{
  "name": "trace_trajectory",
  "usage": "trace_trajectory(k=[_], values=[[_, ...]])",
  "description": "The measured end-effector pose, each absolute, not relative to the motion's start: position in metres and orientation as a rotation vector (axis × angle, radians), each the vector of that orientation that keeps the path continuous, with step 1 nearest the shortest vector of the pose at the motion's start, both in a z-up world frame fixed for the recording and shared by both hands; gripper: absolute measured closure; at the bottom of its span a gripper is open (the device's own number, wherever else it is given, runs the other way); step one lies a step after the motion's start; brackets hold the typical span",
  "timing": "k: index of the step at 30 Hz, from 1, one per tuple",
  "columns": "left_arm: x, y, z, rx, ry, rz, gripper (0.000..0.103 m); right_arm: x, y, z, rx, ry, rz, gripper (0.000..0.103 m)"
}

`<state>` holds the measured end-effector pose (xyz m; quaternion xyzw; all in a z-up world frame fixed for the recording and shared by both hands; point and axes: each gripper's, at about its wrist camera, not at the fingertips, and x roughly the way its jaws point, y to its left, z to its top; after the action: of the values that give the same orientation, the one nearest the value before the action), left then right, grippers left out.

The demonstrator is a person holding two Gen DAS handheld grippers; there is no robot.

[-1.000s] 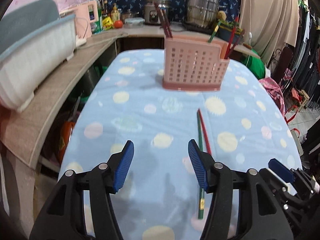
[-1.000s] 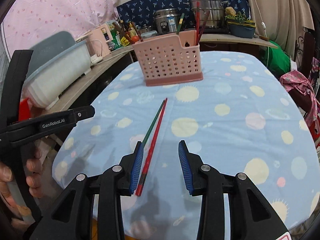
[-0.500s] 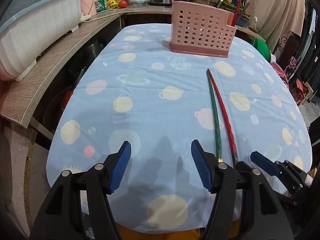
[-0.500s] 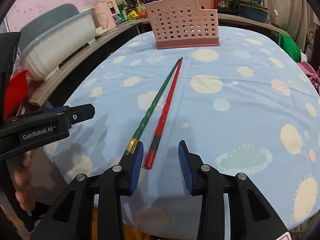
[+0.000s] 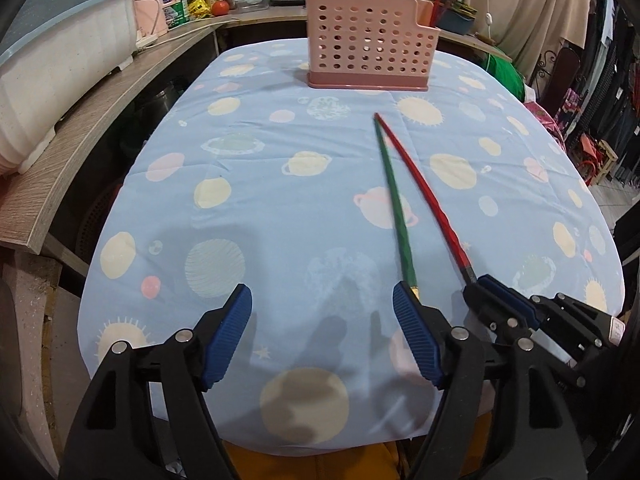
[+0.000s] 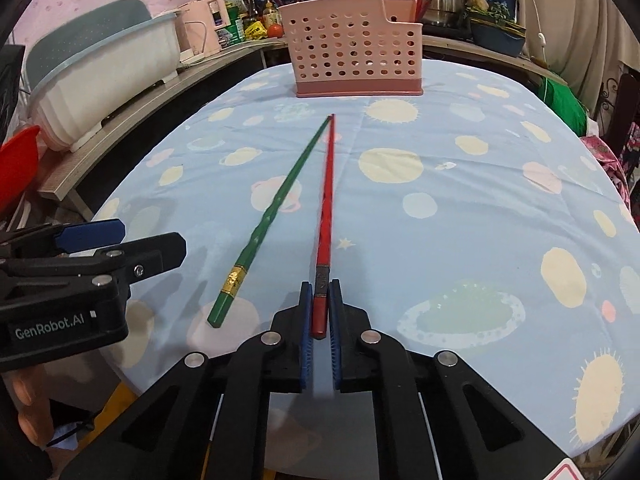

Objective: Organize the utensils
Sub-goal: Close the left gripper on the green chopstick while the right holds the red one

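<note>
The right gripper (image 6: 320,312) is closing its jaws on the very butt end of the red chopstick (image 6: 327,200), so the main risk is a long lever: lifted from there, the thin tip could droop, swing or twist out of the pads. The left gripper (image 5: 322,336), jaws empty and opening, sits so close to the green chopstick (image 5: 394,200) that it could knock it. Both chopsticks are slim with spiral-ridged shafts and lie on the desk (image 5: 280,200), tips meeting, short of the pink perforated holder (image 5: 370,46).
</note>
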<state>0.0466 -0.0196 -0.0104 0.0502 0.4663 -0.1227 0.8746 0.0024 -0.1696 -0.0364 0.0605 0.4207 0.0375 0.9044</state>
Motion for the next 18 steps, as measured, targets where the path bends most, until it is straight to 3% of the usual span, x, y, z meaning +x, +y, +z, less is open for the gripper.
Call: trace_trajectory(k=[13,18], values=[[0.038,-0.045,-0.028,0.131,1.023,-0.347,0.031,-0.012,-0.206,-0.038,0.234,0.865,0.009,0.096],[0.041,-0.05,-0.036,0.132,1.043,-0.349,0.044,-0.013,-0.207,-0.038,0.237,0.864,0.011,0.096]])
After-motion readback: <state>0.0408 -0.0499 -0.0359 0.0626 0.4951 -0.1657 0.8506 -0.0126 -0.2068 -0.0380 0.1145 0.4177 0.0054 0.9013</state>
